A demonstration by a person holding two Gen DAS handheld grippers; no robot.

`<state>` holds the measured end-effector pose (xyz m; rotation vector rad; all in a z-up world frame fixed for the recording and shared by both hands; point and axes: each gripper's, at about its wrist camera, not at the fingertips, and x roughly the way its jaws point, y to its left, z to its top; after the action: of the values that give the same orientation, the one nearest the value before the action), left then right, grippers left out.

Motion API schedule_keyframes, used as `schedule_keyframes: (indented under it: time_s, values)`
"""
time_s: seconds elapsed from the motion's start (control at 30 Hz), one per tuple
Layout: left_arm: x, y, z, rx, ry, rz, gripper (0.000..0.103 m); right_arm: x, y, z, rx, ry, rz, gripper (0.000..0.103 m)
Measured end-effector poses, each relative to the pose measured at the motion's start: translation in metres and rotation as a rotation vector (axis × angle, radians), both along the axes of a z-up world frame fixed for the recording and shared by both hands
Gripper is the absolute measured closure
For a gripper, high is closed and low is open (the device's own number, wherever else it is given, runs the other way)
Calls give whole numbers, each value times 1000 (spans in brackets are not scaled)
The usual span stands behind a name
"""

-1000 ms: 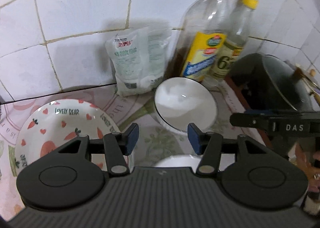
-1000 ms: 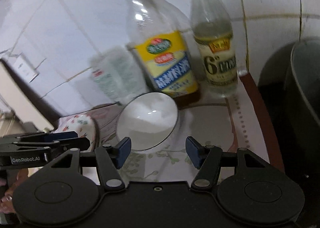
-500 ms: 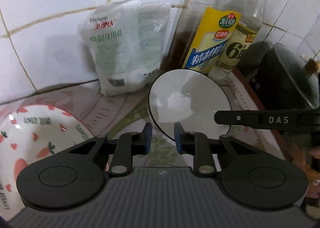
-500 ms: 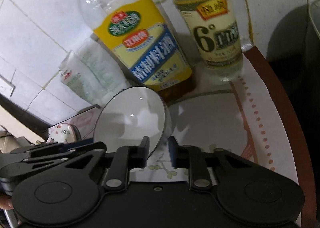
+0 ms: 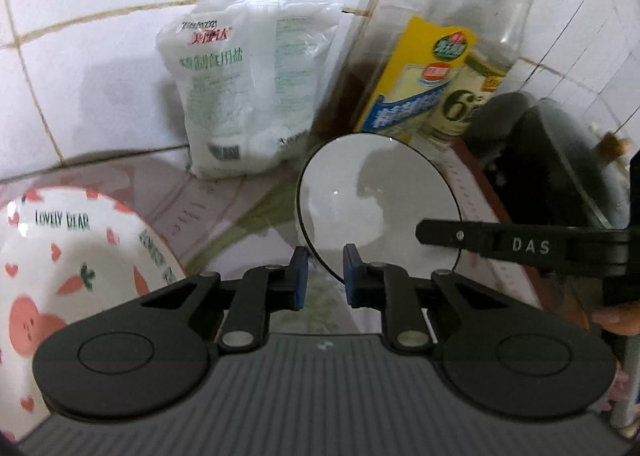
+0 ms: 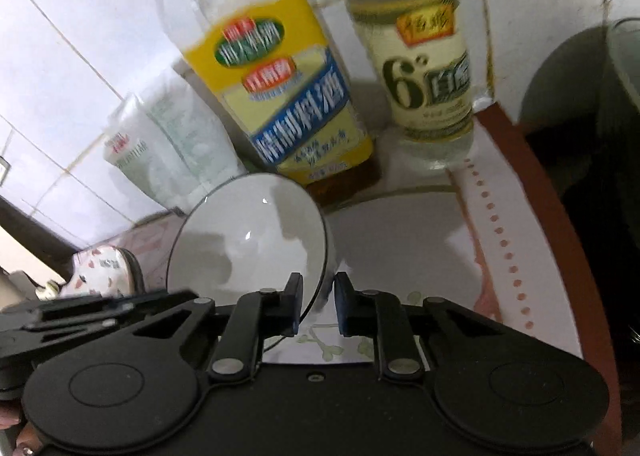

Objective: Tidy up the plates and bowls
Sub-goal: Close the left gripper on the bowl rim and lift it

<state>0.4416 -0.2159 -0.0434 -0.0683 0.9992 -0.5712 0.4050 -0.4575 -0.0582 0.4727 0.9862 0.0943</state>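
Observation:
A plain white bowl (image 5: 376, 195) with a thin dark rim sits tilted on the patterned counter in front of the bottles. My left gripper (image 5: 324, 280) has the bowl's near left rim between its blue pads, and the jaws are closing tight on it. My right gripper (image 6: 318, 304) pinches the right edge of the same white bowl (image 6: 248, 240), its jaws closing the last bit as well. The right gripper's black finger (image 5: 520, 246) crosses the bowl's right side in the left wrist view. A carrot-and-heart printed plate (image 5: 60, 268) lies to the left.
Against the tiled wall stand a bag of salt (image 5: 248, 83), a yellow-labelled cooking wine bottle (image 6: 280, 95) and a vinegar bottle (image 6: 424, 67). A dark pot (image 5: 560, 159) sits on the right, past the counter's brown edge (image 6: 552, 223).
Both grippers moved down and forward to the white bowl and went from wide open to closed on its rim, one on each side.

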Motion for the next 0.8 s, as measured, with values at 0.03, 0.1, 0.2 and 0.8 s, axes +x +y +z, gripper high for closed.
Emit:
schedule_keyframes:
  time_s: [0.03, 0.1, 0.2, 0.8]
  values:
    - [-4, 2, 5, -7, -5, -9, 87, -4, -1, 5, 9, -11, 1, 82]
    - [-14, 8, 17, -18, -24, -13, 87, -13, -2, 19, 23, -32, 1, 82]
    - [-31, 18, 39, -34, -66, -14, 87, -29, 4, 43, 2, -64, 21, 82]
    - [-150, 81, 122, -54, -170, 25, 87, -116, 73, 127, -65, -163, 140, 82]
